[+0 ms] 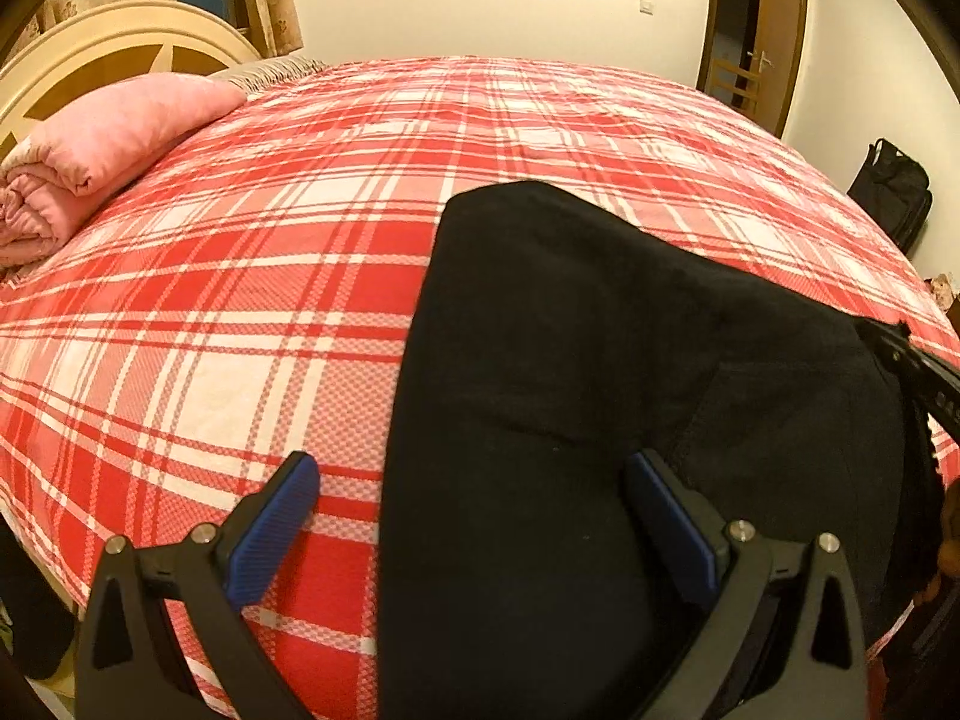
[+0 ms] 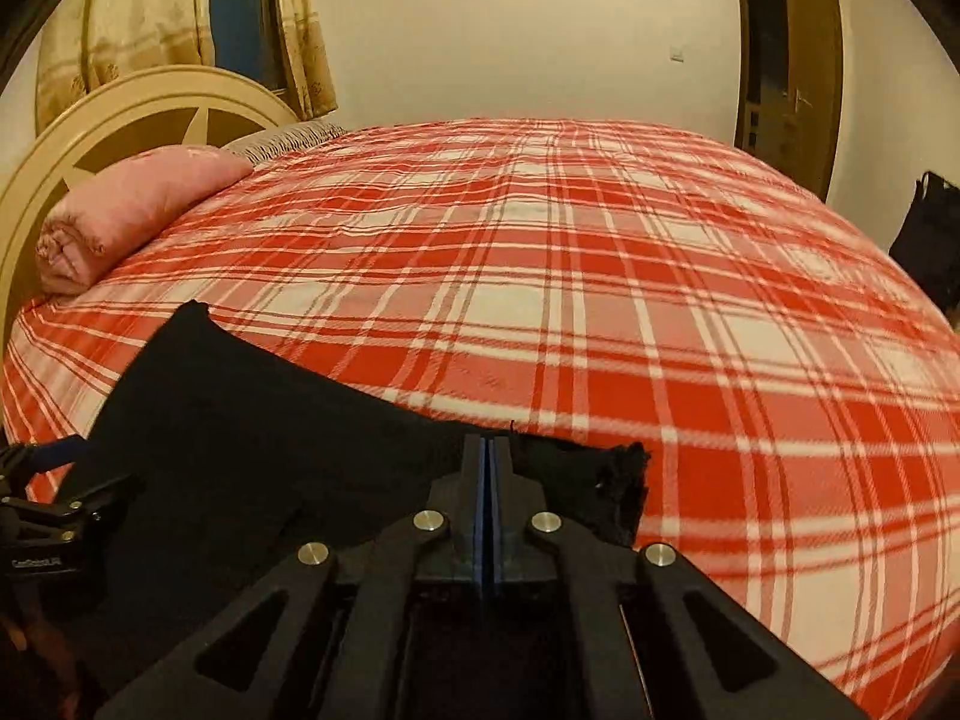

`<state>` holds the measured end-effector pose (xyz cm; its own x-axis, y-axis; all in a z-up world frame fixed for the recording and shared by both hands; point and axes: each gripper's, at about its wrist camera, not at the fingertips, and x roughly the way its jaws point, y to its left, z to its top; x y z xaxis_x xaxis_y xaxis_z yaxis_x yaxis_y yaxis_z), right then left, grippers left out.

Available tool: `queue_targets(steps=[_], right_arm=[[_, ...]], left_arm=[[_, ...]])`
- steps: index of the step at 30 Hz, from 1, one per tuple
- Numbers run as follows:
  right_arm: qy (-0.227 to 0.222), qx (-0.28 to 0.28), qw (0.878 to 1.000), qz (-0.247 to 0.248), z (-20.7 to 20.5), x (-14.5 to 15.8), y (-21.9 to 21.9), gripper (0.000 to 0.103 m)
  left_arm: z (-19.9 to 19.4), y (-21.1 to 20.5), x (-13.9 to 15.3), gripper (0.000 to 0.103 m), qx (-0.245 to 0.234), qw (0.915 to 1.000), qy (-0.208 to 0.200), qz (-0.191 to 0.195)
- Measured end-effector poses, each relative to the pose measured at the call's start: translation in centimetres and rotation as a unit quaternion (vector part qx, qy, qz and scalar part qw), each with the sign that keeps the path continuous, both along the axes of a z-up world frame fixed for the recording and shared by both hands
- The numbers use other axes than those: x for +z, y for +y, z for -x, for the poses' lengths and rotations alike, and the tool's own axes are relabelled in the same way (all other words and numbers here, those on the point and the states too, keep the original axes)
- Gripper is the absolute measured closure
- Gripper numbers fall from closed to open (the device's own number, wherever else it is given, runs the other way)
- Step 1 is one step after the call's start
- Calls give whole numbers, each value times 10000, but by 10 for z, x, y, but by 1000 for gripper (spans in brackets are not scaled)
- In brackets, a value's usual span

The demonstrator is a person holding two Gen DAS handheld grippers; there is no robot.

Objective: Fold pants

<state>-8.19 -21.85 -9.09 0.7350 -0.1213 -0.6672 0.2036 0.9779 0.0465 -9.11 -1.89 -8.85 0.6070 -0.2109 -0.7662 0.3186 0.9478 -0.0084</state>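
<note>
The black pants [image 1: 600, 360] lie on the red plaid bedspread [image 1: 240, 300] near the bed's front edge. My left gripper [image 1: 477, 498] hovers open over their left edge, one blue pad above the plaid and the other above the black cloth. My right gripper [image 2: 493, 450] is shut, its blue pads pressed together on the edge of the pants [image 2: 252, 432], beside a frayed hem [image 2: 624, 480]. In the left wrist view the right gripper [image 1: 900, 348] shows at the far right, with the cloth drawn up to it. In the right wrist view the left gripper [image 2: 48, 480] is partly visible at the left edge.
A folded pink blanket [image 1: 108, 138] lies by the cream headboard [image 1: 120, 42] at the back left. A dark bag [image 1: 894, 192] stands on the floor past the bed's right side. A brown door [image 1: 768, 42] is ajar at the back right. Broad plaid surface stretches beyond the pants.
</note>
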Motion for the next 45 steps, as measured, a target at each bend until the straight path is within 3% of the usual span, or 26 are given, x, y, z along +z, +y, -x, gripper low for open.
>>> queue_targets(steps=[2, 5, 7, 12, 17, 20, 21, 23, 25, 26, 28, 31, 35, 38, 39, 41, 42, 45], right_arm=[[-7, 7, 9999, -138, 2, 4, -3, 103], [-551, -50, 9951, -824, 38, 23, -12, 99], [-723, -69, 9935, -881, 61, 34, -10, 99], [-653, 107, 9945, -806, 109, 42, 14, 99], [-127, 268, 9985, -466, 103, 30, 32, 99], [401, 118, 9988, -270, 111, 2, 36, 97], [361, 20, 9992, -141, 114, -1, 36, 93], [356, -246, 9990, -58, 114, -5, 33, 61], [462, -655, 9964, -291, 108, -11, 16, 47], [438, -733, 9947, -578, 106, -15, 6, 46], [257, -862, 9860, -1406, 102, -24, -19, 46], [202, -731, 9892, -1251, 99, -13, -17, 47], [-631, -608, 9880, -1273, 116, 25, -22, 47], [-422, -471, 9919, -1103, 93, 20, -21, 47], [-341, -430, 9928, -1066, 85, 15, -21, 50], [-209, -191, 9922, -1214, 64, 3, -21, 86], [-208, -75, 9916, -1273, 56, 0, -20, 88], [-221, -48, 9967, -776, 37, 4, -10, 96]], left_arm=[[-1, -2, 0, 0, 23, 10000, 1, -20], [-3, -2, 0, 0, 42, 10000, 36, -66], [-3, -1, 1, 0, -10, 9999, 84, -93], [-4, 7, 4, 0, -155, 9995, 274, 6], [-1, 5, 3, 0, -179, 9995, 260, -20], [2, 7, 8, 0, -222, 9996, 183, -71], [2, 7, 9, 0, -237, 9996, 121, -82], [2, 7, 9, 0, -233, 9996, 91, -123], [1, 7, 5, 0, -206, 9996, 155, -96], [0, 7, 3, 0, -178, 9996, 200, -32], [-1, 8, 3, 0, -143, 9996, 230, 34], [-3, 7, 2, 0, -100, 9997, 224, 75], [-5, 5, 6, 0, -99, 9996, 250, -8], [-5, 6, 11, 0, -103, 9999, 104, -23], [-5, 6, 12, 0, -103, 9999, 72, 35], [-6, 5, 12, 0, -110, 9999, 84, 78], [-7, 4, 12, 0, -109, 9999, 86, 38], [-9, 2, 11, 0, -45, 9999, -1, -129]])
